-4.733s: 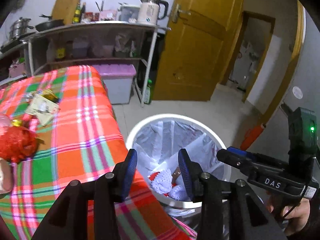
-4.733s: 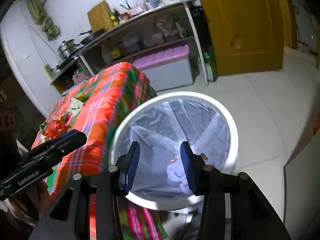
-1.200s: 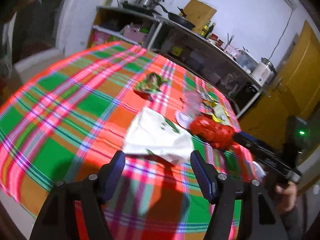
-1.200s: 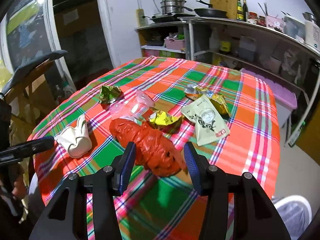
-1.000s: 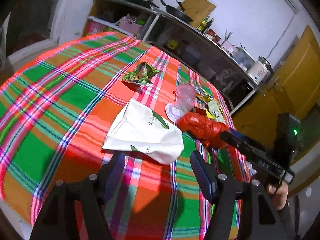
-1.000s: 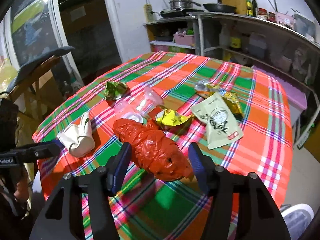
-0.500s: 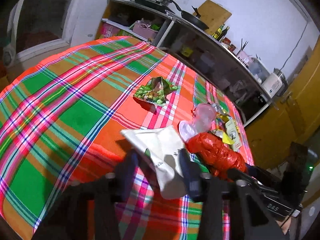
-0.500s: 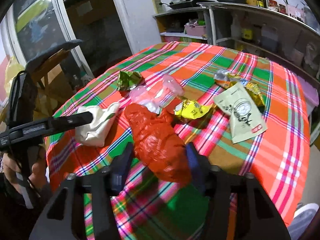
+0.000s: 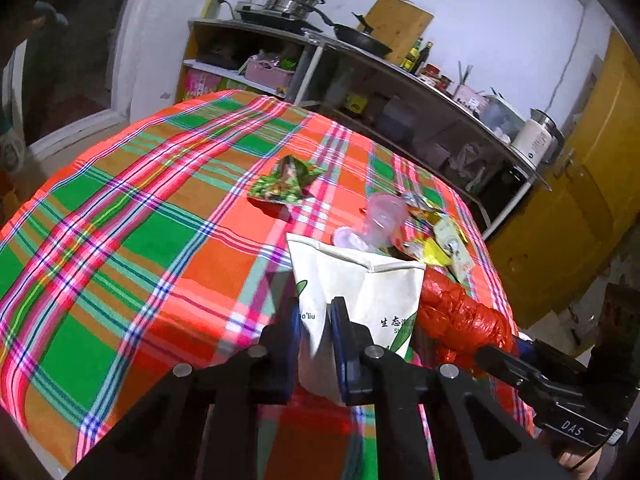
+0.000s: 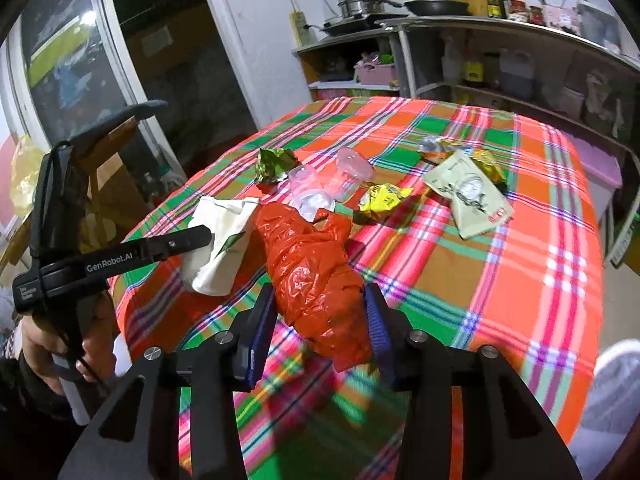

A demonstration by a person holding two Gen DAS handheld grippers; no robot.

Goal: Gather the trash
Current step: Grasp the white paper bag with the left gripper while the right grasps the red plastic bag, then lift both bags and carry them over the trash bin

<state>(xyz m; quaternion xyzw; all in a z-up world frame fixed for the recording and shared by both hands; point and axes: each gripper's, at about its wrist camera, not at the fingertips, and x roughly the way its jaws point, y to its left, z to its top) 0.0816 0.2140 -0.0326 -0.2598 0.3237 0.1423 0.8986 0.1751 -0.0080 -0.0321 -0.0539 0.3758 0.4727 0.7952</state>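
Note:
A crushed white paper cup with green print stands tilted up off the plaid tablecloth. My left gripper is closing, and its pads pinch the cup's wall. Right beside the cup lies a crumpled red plastic bag. My right gripper is closing around it, with both pads against its sides. In the right wrist view the left gripper reaches in from the left onto the cup. The left wrist view has the right gripper at the bag.
More litter lies farther back on the cloth: a green wrapper, clear plastic cups, a yellow wrapper and a pale packet. A white bin rim shows at the lower right. Kitchen shelves stand behind the table.
The left jaws went from wide open around the white cup to pinching it, and the cup tipped up. The right jaws narrowed onto the red bag and moved in closer.

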